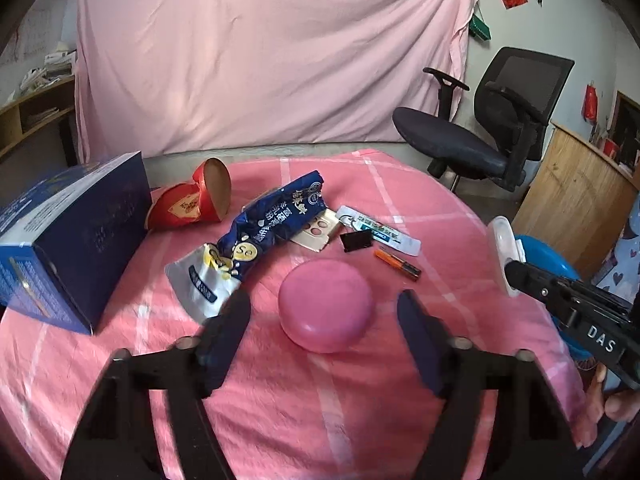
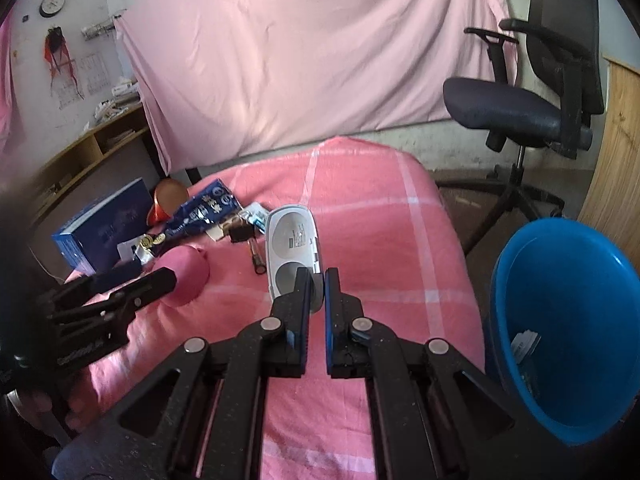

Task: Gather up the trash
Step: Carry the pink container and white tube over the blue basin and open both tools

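The white plastic blister pack (image 2: 291, 247) is pinched at its near end between the fingers of the right gripper (image 2: 317, 286), whose jaws are nearly closed on it; the pack stands out forward of the fingertips above the pink checked cloth (image 2: 380, 216), well left of the blue bin (image 2: 560, 320); in the left wrist view the same pack (image 1: 505, 252) shows edge-on at the tip of the right gripper (image 1: 516, 276), in front of the bin (image 1: 548, 252); a scrap of white paper (image 2: 524, 344) lies inside the bin.

The left gripper (image 1: 324, 320) hangs with its jaws wide apart and nothing between them, just over a round pink case (image 1: 326, 304); the case sits on the cloth (image 1: 280, 400), between the two dark blue pads (image 1: 226, 336).

Beyond the case the remaining litter lies in a loose cluster: an orange-and-black battery (image 1: 397, 265), a small black square piece (image 1: 357, 240), a white toothpaste-like tube (image 1: 380, 230), a beige card pack (image 1: 316, 232) partly under a crumpled blue-and-silver snack bag (image 1: 256, 240), and a crushed red paper cup (image 1: 192, 200) on its side; a dark blue carton (image 1: 68, 236) stands at the left edge of the cloth.

Behind hang a pink sheet (image 1: 272, 52) and stands a black office chair (image 1: 500, 120).
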